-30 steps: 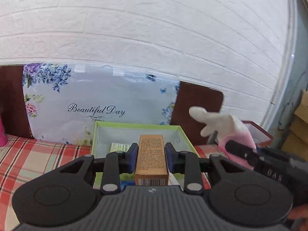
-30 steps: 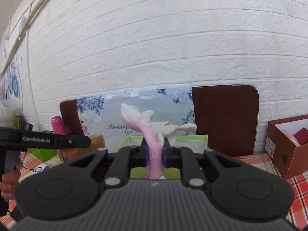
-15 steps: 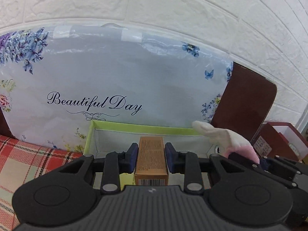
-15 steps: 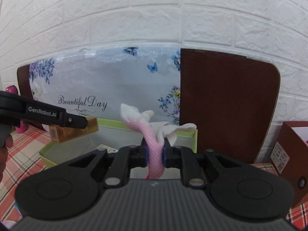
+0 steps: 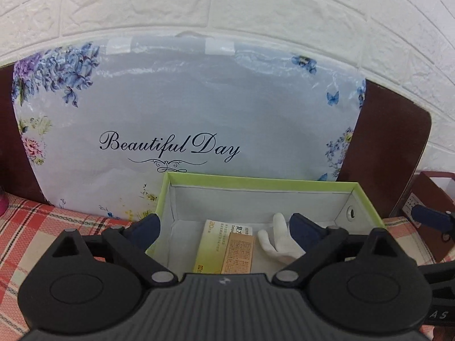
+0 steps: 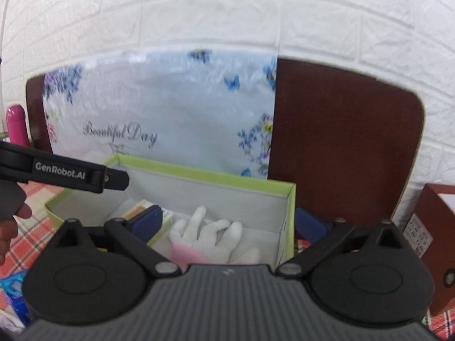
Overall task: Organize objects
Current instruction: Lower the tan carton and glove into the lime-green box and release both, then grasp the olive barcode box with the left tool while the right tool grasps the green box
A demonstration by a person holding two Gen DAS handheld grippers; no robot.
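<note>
An open green box (image 5: pixel 256 181) (image 6: pixel 199 174) with a white inside stands on the checked cloth. In it lie a brown carton (image 5: pixel 238 253), a yellow carton (image 5: pixel 210 248) and a white and pink glove (image 5: pixel 280 243) (image 6: pixel 207 236). My left gripper (image 5: pixel 224 227) is open and empty, just above the brown carton. My right gripper (image 6: pixel 227 223) is open and empty, above the glove. The left gripper's arm (image 6: pixel 65 172) shows at the left in the right wrist view.
A floral "Beautiful Day" bag (image 5: pixel 184 113) leans on a brown board (image 6: pixel 341 142) against the white brick wall behind the box. A brown cardboard box (image 6: pixel 435 227) stands at the right. A pink bottle (image 6: pixel 15 125) stands at the far left.
Both grippers moved forward over the green box and opened. The brown carton and the glove dropped from them and now lie inside the box.
</note>
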